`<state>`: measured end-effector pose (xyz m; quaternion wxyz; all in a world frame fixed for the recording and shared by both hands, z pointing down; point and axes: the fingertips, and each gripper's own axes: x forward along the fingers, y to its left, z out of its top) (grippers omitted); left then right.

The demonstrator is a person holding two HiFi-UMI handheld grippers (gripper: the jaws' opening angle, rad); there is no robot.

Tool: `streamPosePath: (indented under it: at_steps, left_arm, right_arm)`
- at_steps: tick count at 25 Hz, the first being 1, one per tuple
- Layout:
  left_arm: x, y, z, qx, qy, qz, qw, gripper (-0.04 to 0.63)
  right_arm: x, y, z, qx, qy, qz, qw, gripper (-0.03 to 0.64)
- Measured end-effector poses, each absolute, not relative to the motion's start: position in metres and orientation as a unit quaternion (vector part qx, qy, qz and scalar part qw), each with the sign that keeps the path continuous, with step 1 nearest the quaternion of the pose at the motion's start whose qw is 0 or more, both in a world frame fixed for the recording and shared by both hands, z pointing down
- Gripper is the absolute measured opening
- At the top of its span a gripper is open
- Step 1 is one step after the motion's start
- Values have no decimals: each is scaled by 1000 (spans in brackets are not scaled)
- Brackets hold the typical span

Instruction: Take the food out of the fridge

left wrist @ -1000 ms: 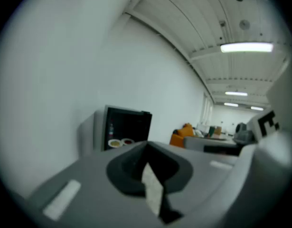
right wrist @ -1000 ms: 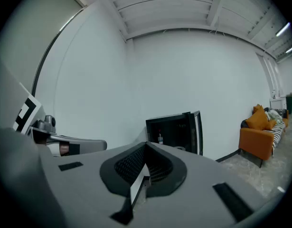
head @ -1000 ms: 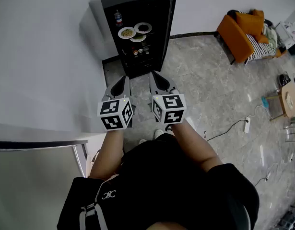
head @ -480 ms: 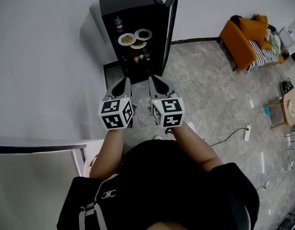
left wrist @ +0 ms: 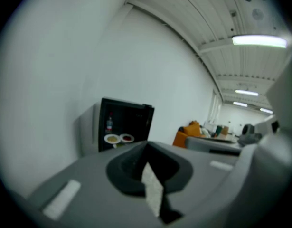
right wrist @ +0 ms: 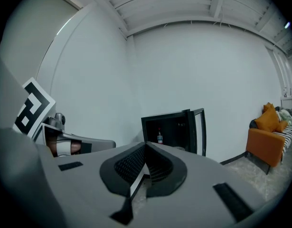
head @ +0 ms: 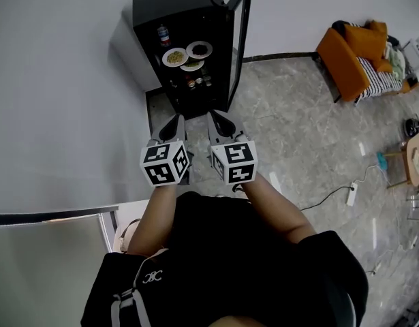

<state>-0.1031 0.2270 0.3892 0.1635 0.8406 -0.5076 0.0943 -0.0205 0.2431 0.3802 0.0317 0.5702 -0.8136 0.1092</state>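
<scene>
A small black fridge (head: 169, 5) stands against the white wall with its glass door (head: 238, 33) swung open to the right. On its shelf sit a plate of yellowish food (head: 175, 57), a plate of dark food (head: 199, 49) and a third plate (head: 193, 65) partly under them. A bottle (head: 163, 34) stands on the upper shelf, several jars (head: 197, 82) on the lower one. My left gripper (head: 172, 125) and right gripper (head: 219, 120) are both shut and empty, held side by side short of the fridge. The plates (left wrist: 118, 138) and the bottle (right wrist: 159, 137) also show in the gripper views.
An orange sofa (head: 355, 54) with a striped cushion stands at the right wall. A cable with a power strip (head: 351, 180) lies on the marble floor. A small table (head: 417, 154) is at the right edge, a grey counter (head: 52, 216) at my left.
Both grippers have moved forward toward the fridge, staying shut. The fridge now appears slightly nearer and shifted left in the head view.
</scene>
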Motion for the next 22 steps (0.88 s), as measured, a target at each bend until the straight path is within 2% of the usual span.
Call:
streamPosePath:
  at_steps: [12, 22]
  left_arm:
    - [-87, 176, 419, 840, -497, 95, 198, -2]
    - [-74, 56, 429, 849, -475, 93, 211, -2]
  right_arm:
    - [0, 195, 411, 579, -803, 133, 48, -2]
    - [13, 84, 406, 600, -790, 110, 60, -2]
